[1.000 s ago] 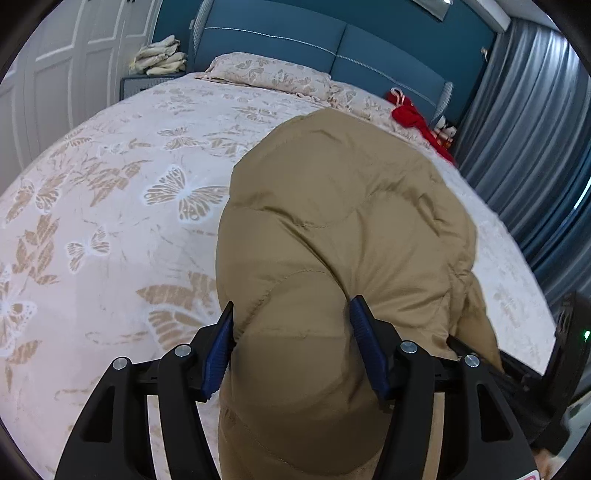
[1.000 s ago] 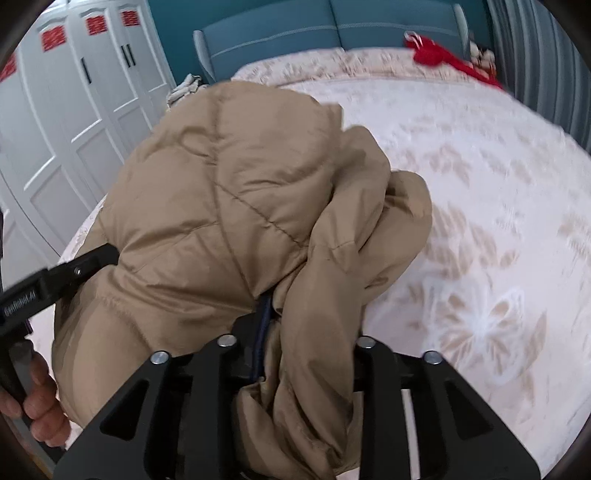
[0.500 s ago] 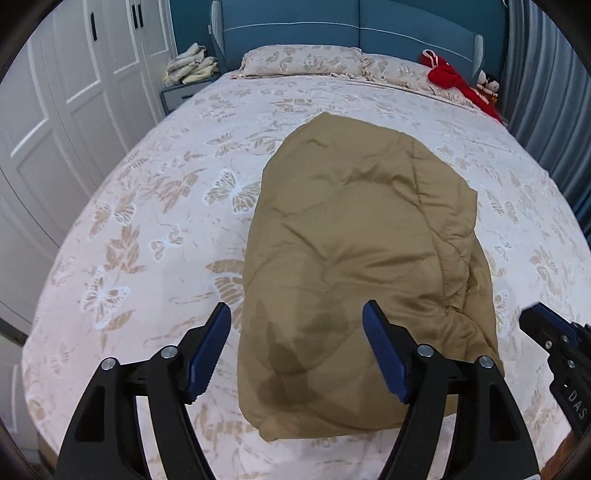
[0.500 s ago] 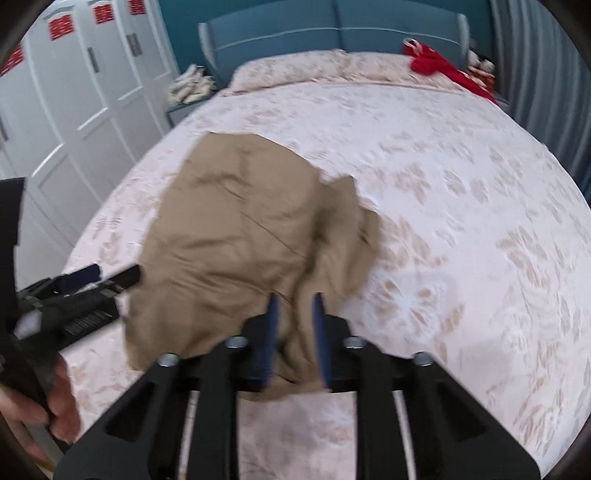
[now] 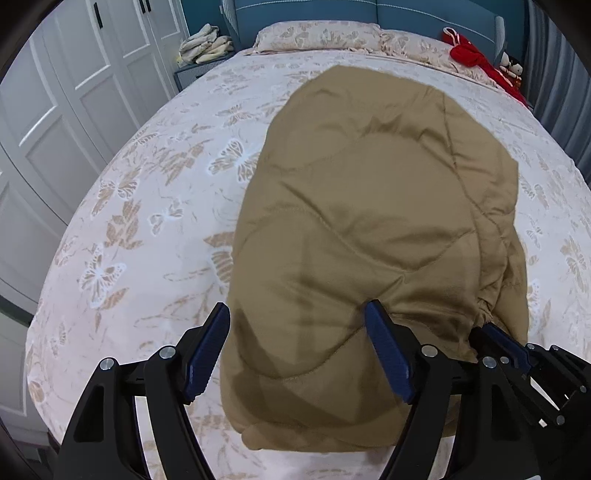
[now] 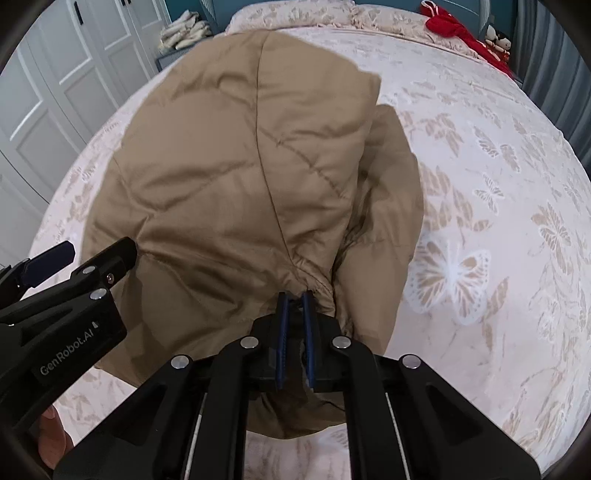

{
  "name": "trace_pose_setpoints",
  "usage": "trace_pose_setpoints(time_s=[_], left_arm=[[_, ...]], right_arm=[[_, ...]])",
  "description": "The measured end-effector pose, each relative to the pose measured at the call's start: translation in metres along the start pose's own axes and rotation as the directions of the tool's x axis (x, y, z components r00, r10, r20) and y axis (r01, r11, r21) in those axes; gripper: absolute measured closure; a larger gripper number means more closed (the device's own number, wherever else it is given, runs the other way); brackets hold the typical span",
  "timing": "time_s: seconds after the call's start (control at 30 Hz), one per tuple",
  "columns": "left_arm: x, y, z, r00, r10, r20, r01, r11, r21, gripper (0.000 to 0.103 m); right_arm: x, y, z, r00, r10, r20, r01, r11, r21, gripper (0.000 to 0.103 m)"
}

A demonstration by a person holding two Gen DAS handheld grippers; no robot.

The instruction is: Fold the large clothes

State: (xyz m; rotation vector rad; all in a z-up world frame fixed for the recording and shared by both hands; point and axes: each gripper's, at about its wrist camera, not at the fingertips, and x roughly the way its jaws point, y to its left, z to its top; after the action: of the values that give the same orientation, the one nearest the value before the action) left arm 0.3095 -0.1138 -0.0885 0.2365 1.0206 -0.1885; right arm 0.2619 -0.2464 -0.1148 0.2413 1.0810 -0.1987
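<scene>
Lying folded on the butterfly-print bedspread, the tan quilted jacket bunches at its near edge. The right gripper is clamped on that fabric; the left gripper (blue pads) stands spread wide over the jacket, gripping nothing

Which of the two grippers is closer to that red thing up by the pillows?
The right. The right gripper pinches the tan jacket on the side nearer the red garment; the left gripper, open, straddles the jacket's other side.

You're in a home bedroom: a bed with butterfly-print cover, blue padded headboard, white wardrobe doors, grey curtains
</scene>
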Motion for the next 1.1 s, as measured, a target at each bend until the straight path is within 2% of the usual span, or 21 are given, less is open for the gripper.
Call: trace_pose_setpoints(time_s=[0.27, 0.7, 0.87, 1.1], left_arm=[[0.019, -0.008, -0.01, 1.0, 0.023, 0.002, -0.023, 1.0, 0.0, 0.02], [0.031, -0.016, -0.018, 0.998, 0.05, 0.037, -0.05, 0.999, 0.012, 0.017], [0.007, -0.005, -0.031, 0.999, 0.012, 0.042, -0.011, 1.0, -0.022, 0.017], [-0.05, -0.001, -0.085, 0.997, 0.023, 0.071, -0.024, 1.0, 0.013, 0.02]], right_arm=[[0.022, 0.005, -0.008, 0.999, -0.036, -0.032, 0.036, 0.999, -0.012, 0.096], [0.038, 0.003, -0.012, 0.999, -0.03, -0.023, 0.03, 1.0, 0.0, 0.096], [0.002, 0.008, -0.027, 1.0, -0.014, 0.015, 0.014, 1.0, 0.022, 0.095], [-0.068, 0.016, -0.079, 0.995, -0.016, 0.096, 0.014, 1.0, 0.019, 0.081]])
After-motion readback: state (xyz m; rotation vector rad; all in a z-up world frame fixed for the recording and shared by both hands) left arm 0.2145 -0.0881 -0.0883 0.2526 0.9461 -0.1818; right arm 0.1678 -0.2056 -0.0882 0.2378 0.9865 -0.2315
